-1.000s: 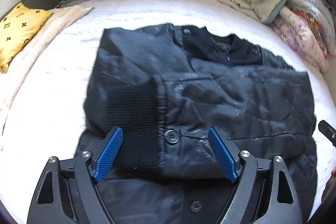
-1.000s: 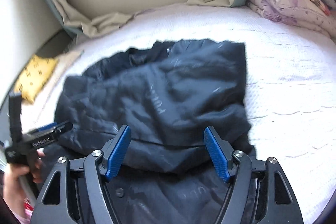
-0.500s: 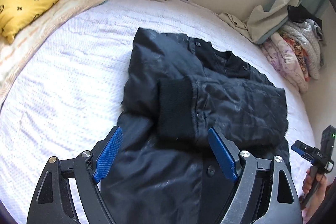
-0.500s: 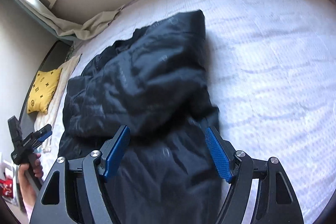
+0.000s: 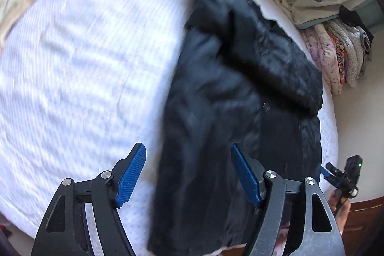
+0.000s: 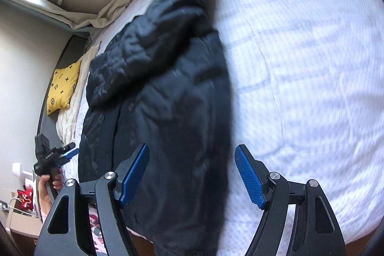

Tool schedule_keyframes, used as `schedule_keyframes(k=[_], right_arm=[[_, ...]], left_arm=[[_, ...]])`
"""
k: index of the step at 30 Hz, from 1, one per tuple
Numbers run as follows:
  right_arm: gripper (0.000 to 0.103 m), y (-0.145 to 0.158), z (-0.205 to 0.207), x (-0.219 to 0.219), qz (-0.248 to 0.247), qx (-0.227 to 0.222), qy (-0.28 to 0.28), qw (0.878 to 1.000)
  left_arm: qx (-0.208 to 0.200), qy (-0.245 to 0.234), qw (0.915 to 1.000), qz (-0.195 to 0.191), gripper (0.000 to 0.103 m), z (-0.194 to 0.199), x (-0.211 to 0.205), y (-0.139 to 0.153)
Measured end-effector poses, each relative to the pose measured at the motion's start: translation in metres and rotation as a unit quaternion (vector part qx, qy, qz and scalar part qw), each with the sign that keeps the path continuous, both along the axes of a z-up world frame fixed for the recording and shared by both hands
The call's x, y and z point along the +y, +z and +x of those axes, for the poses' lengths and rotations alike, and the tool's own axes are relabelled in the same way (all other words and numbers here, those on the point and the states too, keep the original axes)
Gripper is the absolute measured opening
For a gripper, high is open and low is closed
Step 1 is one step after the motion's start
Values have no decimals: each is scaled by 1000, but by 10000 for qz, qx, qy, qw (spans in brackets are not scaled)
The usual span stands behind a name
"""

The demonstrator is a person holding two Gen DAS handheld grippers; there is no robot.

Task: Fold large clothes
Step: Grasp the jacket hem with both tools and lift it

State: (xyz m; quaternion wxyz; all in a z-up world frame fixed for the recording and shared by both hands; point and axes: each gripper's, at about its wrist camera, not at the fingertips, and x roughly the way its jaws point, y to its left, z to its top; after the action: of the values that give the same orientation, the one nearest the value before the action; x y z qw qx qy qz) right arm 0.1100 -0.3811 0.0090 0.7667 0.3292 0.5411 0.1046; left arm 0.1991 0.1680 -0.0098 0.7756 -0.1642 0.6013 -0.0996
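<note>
A large dark navy padded jacket (image 5: 230,97) lies on the white bed (image 5: 79,68) with its sleeves folded across the chest. Its hem hangs over the near edge of the bed. It also shows in the right wrist view (image 6: 163,97). My left gripper (image 5: 189,172) is open and empty above the jacket's left hem edge. My right gripper (image 6: 192,174) is open and empty above the jacket's right hem edge. Each gripper shows small in the other's view: the right one (image 5: 343,174) and the left one (image 6: 55,152).
A stack of folded quilts (image 5: 336,49) sits at the far right of the bed. A yellow patterned cushion (image 6: 63,88) lies on a cream blanket at the bed's left end. A beige cloth (image 6: 103,16) is bunched along the wall.
Both grippers have pulled back toward the near bed edge and apart, from over the folded sleeves to the jacket's hem corners. The views are blurred from the motion. The jacket has not moved.
</note>
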Motion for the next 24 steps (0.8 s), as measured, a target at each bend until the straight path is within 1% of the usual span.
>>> schedule_keyframes(k=[3,5,6,8,13,17,18,19,20,21,22,23,24], right_arm=[[73,-16,-11,-2,216,177,-41,9996],[73,-23,-18,-1,395,244,-20,9989],[73,-25,-18,1,465,263,2,9986],[73,-28,-21,2,648,296,41,9975],[73,-39,-30,12,1187,389,201,9920],[73,-43,-34,27,1293,376,514,9896],[73,-42,-35,31,1273,345,595,9895],[71,-41,-36,34,1288,330,657,9889],[68,-41,-37,35,1350,336,688,9879],[62,-44,-38,36,1486,377,717,9856],[52,-47,-40,38,1626,447,735,9829],[46,-50,-40,41,1715,524,753,9809],[35,-53,-40,43,1766,588,776,9794]], left_arm=[[166,-33,9997,-194,76,-8,2,-10],[247,-99,9994,-203,75,-11,1,-16],[299,-116,9993,-194,70,-12,1,-19],[421,-133,9988,-228,65,-12,2,-25],[644,-149,9954,-687,65,-19,7,-35],[805,-402,9918,-909,64,-27,-1,-39],[845,-447,9908,-961,59,-30,-2,-40],[893,-464,9898,-1011,55,-32,-2,-41],[936,-457,9890,-1048,44,-33,-1,-42],[973,-444,9881,-1104,37,-34,0,-43],[1002,-439,9870,-1177,35,-34,0,-44],[1009,-453,9862,-1235,30,-35,0,-44],[993,-484,9859,-1254,26,-36,-1,-43]])
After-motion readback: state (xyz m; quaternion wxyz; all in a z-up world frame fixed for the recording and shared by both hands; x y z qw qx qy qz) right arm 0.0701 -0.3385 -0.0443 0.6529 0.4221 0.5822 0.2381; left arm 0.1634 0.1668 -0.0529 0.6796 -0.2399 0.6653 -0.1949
